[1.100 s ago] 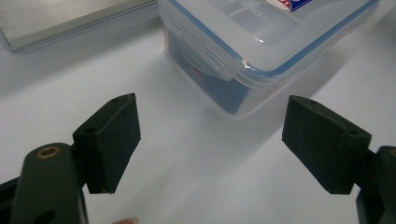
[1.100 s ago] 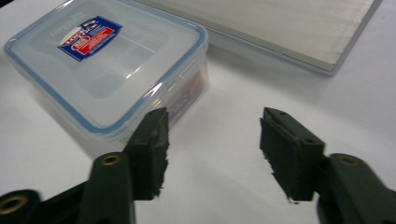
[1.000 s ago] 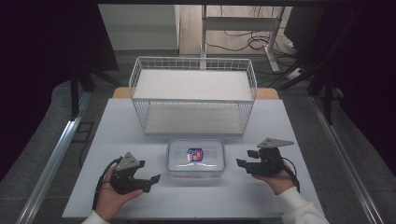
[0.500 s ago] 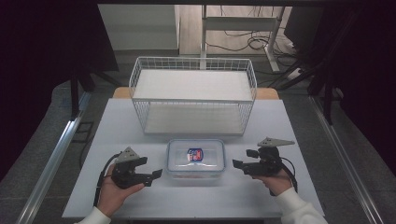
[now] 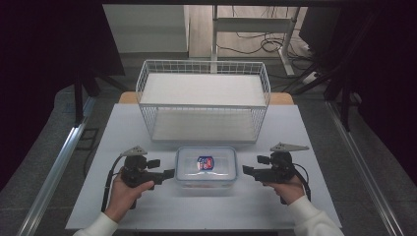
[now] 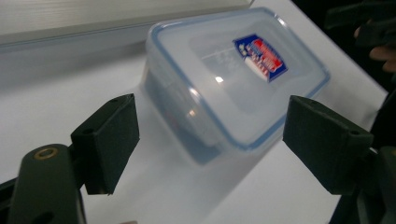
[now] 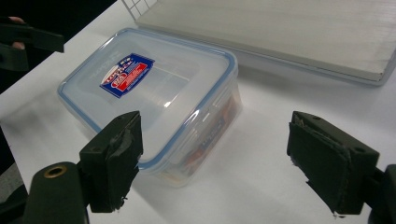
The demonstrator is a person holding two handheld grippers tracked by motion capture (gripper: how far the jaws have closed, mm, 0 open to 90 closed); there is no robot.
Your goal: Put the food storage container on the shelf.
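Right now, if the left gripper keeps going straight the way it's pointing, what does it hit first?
Most likely the plastic container: the left gripper stands open and aimed at its near short end, with bare table between them. Depth is hard to judge.

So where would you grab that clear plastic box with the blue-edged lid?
Probably by its two short ends, one gripper from each side. The box lies flat with its lid on, too wide for one gripper across the top; the left gripper and right gripper already face those ends, jaws open.
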